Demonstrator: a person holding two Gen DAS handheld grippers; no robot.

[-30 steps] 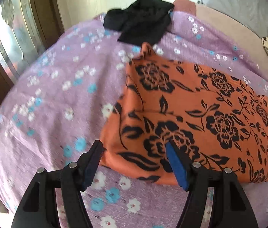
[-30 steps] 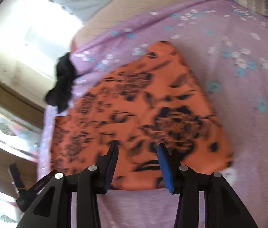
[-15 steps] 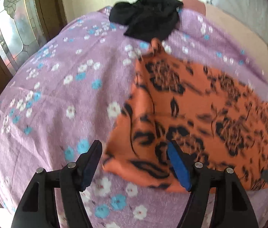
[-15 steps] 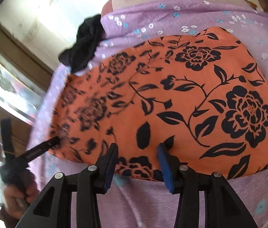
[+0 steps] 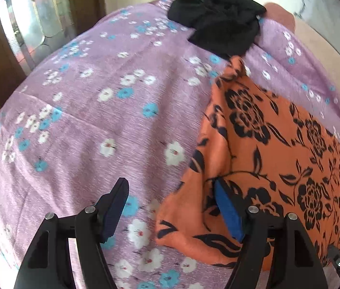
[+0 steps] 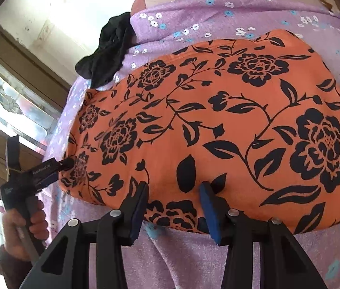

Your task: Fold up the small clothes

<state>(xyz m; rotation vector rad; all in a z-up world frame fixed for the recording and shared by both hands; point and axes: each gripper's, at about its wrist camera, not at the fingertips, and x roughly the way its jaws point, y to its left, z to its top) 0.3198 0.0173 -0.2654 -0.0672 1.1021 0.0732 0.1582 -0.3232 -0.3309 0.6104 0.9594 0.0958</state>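
Observation:
An orange cloth with black flowers (image 5: 278, 144) (image 6: 218, 120) lies spread flat on the purple flowered sheet (image 5: 97, 120) (image 6: 194, 260). My left gripper (image 5: 170, 187) is open over the cloth's near left corner: one finger is over the bare sheet and the blue pad (image 5: 227, 212) sits on the rumpled corner. In the right wrist view the left gripper (image 6: 61, 168), held by a hand (image 6: 23, 216), touches that same corner. My right gripper (image 6: 173, 187) stands open low over the cloth's near edge, with flat cloth under the gap between its pads.
A crumpled black garment (image 5: 220, 24) (image 6: 109, 55) lies at the far edge of the sheet, just beyond the orange cloth. A wooden door with patterned glass (image 5: 25, 29) (image 6: 3, 96) stands past the bed's left edge. Bare beige mattress (image 5: 319, 48) shows at the far right.
My left gripper has slid left, so the cloth's corner now lies under its right pad and looks more rumpled. My right gripper has come in low over the cloth's near edge.

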